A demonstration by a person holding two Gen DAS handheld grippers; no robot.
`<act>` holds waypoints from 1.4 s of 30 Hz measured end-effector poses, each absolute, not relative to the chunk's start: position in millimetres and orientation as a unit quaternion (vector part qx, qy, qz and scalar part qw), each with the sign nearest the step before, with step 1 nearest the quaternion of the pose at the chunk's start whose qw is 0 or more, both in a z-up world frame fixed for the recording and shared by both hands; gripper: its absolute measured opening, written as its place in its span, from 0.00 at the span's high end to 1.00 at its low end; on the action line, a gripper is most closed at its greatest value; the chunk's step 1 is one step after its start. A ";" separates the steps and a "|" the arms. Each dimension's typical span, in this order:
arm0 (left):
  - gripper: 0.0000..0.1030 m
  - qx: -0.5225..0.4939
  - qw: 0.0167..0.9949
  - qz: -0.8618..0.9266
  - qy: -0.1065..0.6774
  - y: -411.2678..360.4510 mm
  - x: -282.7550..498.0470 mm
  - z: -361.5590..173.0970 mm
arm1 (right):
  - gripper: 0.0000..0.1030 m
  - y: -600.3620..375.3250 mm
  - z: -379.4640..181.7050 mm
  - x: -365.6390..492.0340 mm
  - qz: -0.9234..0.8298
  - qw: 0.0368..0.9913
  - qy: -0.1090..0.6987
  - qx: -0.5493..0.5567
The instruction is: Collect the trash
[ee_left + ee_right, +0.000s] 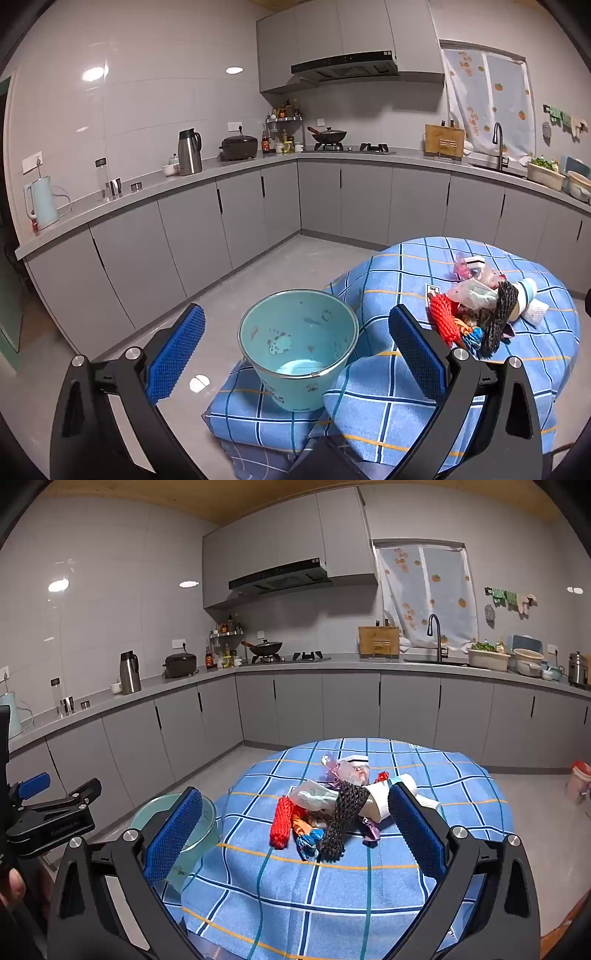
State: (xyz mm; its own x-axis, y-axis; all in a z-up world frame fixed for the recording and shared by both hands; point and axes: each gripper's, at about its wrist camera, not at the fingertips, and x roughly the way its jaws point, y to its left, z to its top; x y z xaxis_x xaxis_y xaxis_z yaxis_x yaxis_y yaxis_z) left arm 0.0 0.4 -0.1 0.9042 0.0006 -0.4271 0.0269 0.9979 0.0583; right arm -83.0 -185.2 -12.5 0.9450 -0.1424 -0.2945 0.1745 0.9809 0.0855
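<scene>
A heap of trash [332, 808] lies in the middle of a round table with a blue checked cloth [369, 886]: red foam net [281, 823], black foam net [341, 819], paper cup [384, 797], crumpled plastic and wrappers. In the left wrist view the same trash heap [480, 306] lies to the right. A teal metal bucket [299, 343], empty, stands on a lower cloth-covered seat beside the table. My left gripper [295, 354] is open, its blue pads either side of the bucket, short of it. My right gripper [295, 830] is open in front of the heap, holding nothing.
Grey kitchen cabinets and a worktop [332, 664] run along the walls, with a kettle [42, 203], flask, stove and sink. The left gripper's body [55, 819] and a hand [13, 890] show at the left edge. A pink bin [578, 781] stands on the floor at the right.
</scene>
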 end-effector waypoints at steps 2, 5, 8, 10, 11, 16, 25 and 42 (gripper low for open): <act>0.05 0.037 0.976 -0.005 0.215 -0.3 -0.4 0.0 | 0.04 -185.2 -12.7 -82.6 -0.080 0.984 0.148 0.055; 0.05 0.039 0.975 -0.006 0.217 -0.9 0.0 -0.2 | 0.04 -185.4 -12.6 -82.4 -0.081 0.984 0.147 0.054; 0.05 0.037 0.976 -0.007 0.217 -1.1 -0.5 0.2 | 0.04 -186.5 -12.5 -81.8 -0.080 0.984 0.148 0.056; 0.05 0.037 0.976 -0.009 0.216 1.0 -0.4 -1.1 | 0.04 -184.7 -13.6 -80.9 -0.083 0.984 0.148 0.055; 0.05 0.037 0.975 -0.010 0.217 2.1 1.4 -1.7 | 0.04 -184.8 -14.2 -80.7 -0.083 0.984 0.147 0.056; 0.05 0.038 0.976 -0.009 0.215 3.3 -0.2 -0.6 | 0.04 -188.3 -15.8 -81.8 -0.084 0.984 0.148 0.056; 0.05 0.041 0.976 -0.009 0.212 1.9 -3.8 2.7 | 0.04 -193.3 -14.8 -83.8 -0.088 0.984 0.146 0.059; 0.05 0.039 0.977 -0.008 0.209 1.9 -5.6 4.3 | 0.04 -197.7 -11.4 -84.7 -0.091 0.983 0.146 0.061</act>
State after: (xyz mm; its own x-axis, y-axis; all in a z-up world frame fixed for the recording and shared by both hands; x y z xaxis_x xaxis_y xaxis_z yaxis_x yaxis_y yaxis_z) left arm -5.6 1.9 4.3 0.9128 0.0007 -0.4084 0.0322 0.9968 0.0737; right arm -84.7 -197.7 -11.4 0.9409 -0.1612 -0.2979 0.1970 0.9759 0.0940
